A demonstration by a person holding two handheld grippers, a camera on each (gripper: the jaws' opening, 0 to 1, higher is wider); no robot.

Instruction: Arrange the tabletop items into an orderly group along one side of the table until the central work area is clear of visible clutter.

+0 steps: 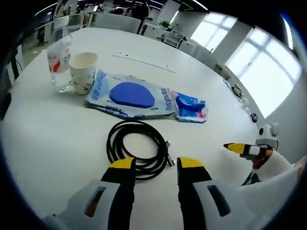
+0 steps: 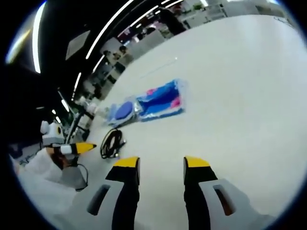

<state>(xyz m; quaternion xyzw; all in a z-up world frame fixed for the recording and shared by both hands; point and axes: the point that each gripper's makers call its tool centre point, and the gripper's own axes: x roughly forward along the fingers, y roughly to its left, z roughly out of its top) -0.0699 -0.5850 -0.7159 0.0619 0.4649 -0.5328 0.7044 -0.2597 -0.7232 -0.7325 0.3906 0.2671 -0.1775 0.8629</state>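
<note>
Both grippers' jaws apart, empty. Left gripper (image 1: 156, 170) low-centre, over coiled black cable (image 1: 137, 149); loose coil risks unspooling if pinched by one loop.

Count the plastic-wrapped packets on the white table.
2. The large clear packet holding a blue oval pad lies beside the floral paper cup; the small blue-and-red packet touches its other end. Nothing seems hidden.
</note>
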